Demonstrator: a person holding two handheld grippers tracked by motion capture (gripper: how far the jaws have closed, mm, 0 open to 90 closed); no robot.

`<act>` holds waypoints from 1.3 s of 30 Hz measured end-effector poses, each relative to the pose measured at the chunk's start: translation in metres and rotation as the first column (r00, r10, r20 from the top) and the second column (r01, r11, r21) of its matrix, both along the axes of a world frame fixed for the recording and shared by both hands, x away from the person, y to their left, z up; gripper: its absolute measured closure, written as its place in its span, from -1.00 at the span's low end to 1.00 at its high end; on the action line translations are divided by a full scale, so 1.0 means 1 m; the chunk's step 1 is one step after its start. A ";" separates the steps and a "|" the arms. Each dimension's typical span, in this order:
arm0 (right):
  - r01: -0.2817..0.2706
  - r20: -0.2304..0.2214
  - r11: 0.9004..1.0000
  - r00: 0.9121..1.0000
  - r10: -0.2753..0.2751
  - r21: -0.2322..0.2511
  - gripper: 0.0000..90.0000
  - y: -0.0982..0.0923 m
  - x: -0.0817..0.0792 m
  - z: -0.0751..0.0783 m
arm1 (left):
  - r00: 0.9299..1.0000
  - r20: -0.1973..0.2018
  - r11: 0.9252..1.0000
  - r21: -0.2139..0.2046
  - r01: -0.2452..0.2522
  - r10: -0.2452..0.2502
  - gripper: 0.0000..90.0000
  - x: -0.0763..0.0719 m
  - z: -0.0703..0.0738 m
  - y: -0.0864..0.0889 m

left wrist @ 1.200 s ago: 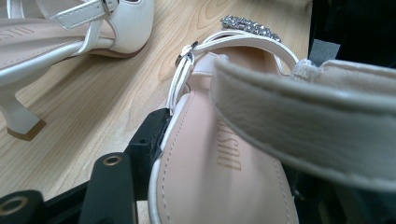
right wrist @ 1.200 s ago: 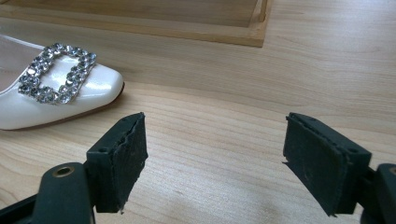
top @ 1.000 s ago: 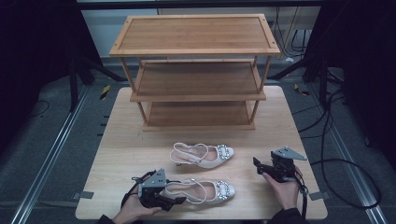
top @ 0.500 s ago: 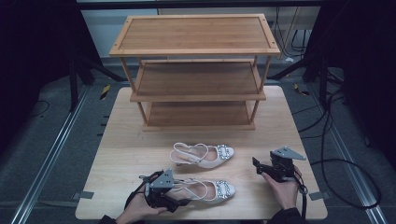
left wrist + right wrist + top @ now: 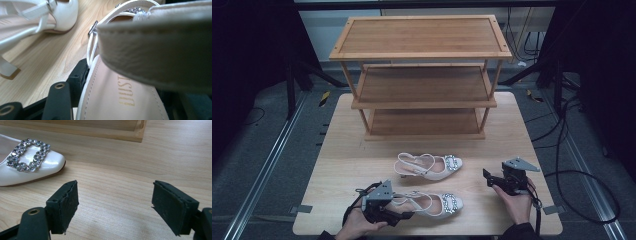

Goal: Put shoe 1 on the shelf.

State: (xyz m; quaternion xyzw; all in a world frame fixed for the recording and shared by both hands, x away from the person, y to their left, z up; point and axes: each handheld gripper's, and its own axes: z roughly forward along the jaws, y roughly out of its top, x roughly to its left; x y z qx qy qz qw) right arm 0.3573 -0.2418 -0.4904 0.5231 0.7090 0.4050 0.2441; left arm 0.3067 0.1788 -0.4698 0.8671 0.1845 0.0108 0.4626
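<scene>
- Left tongs (image 5: 401, 210) now sit over the heel end of the near shoe (image 5: 434, 203), having slid in from the bare table (image 5: 532, 130) beside it over the past second; the shoe itself lies where it lay, in front of the rack (image 5: 422, 102) and well apart from it.
- From the left gripper view I see the insole running up between the jaws, one jaw just beside its edge, so they straddle the heel; whether they are pressing on it I cannot tell.
- Right tongs (image 5: 488, 177) have not moved: jaws spread wide apart over bare wood, holding nothing, well clear of the rack's front right foot.
- I judge this to be the start of a pick-up, the rack's shelves being the likely destination; all three stand bare.
- Far shoe (image 5: 432, 167) lies untouched, between the near shoe and the rack.
- Hidden or unclear: the heel strap blocks much of the left gripper view, the second left jaw is lost in shadow, and the gold lettering on the insole is cut off.
</scene>
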 end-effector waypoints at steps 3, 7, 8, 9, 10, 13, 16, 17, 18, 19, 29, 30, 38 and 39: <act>0.003 -0.008 1.000 1.000 -0.003 0.006 -0.52 0.000 -0.001 0.000 | 1.000 0.020 1.000 -0.010 -0.022 0.022 -0.12 -0.006 0.009 0.015; 0.012 -0.006 1.000 1.000 -0.012 0.008 -0.52 -0.002 -0.001 -0.001 | 0.994 0.044 0.994 -0.044 -0.096 0.098 -0.12 -0.010 0.022 0.051; 0.014 -0.006 1.000 1.000 -0.014 0.011 -0.52 -0.003 -0.001 -0.001 | 0.992 0.046 0.991 -0.060 -0.116 0.119 -0.13 -0.011 0.025 0.060; 0.016 -0.006 1.000 1.000 -0.016 0.012 -0.52 -0.003 0.000 -0.001 | 0.990 0.047 0.989 -0.074 -0.130 0.133 -0.13 -0.011 0.028 0.066; 0.018 -0.007 1.000 1.000 -0.018 0.012 -0.52 -0.003 0.000 -0.001 | 0.986 0.049 0.983 -0.098 -0.156 0.162 -0.13 -0.010 0.033 0.077; 0.020 -0.005 1.000 1.000 -0.020 0.007 -0.51 -0.003 0.000 -0.002 | 0.970 0.070 0.965 -0.133 -0.224 0.235 -0.13 -0.006 0.044 0.096; 0.022 0.001 1.000 1.000 -0.022 0.011 -0.51 -0.003 0.000 -0.001 | 0.941 0.088 0.937 -0.156 -0.311 0.327 -0.13 0.008 0.056 0.112; 0.023 0.003 1.000 1.000 -0.023 0.009 -0.52 -0.002 0.000 -0.001 | 0.933 0.091 0.930 -0.158 -0.332 0.348 -0.13 0.013 0.058 0.115; 0.023 0.004 1.000 1.000 -0.023 0.008 -0.52 -0.002 0.000 -0.001 | 0.919 0.093 0.917 -0.161 -0.366 0.383 -0.13 0.022 0.061 0.119; 0.021 0.005 1.000 1.000 -0.021 0.005 -0.52 -0.002 0.000 -0.001 | 0.910 0.094 0.908 -0.163 -0.386 0.404 -0.13 0.027 0.063 0.120; 0.011 0.006 1.000 1.000 -0.011 0.003 -0.53 0.000 0.000 -0.001 | 0.814 0.127 0.824 -0.050 -0.565 0.566 -0.13 0.103 0.049 0.102; 0.010 0.004 1.000 1.000 -0.010 0.007 -0.53 0.000 0.000 -0.001 | 0.807 0.133 0.817 -0.032 -0.576 0.575 -0.13 0.111 0.044 0.097; -0.007 0.007 1.000 1.000 0.007 0.007 -0.54 0.002 -0.001 -0.001 | 0.749 0.184 0.758 0.031 -0.651 0.636 -0.13 0.158 0.027 0.067; -0.009 0.009 1.000 1.000 0.009 0.004 -0.54 0.002 -0.001 -0.001 | 0.741 0.180 0.750 0.029 -0.661 0.647 -0.13 0.162 0.026 0.065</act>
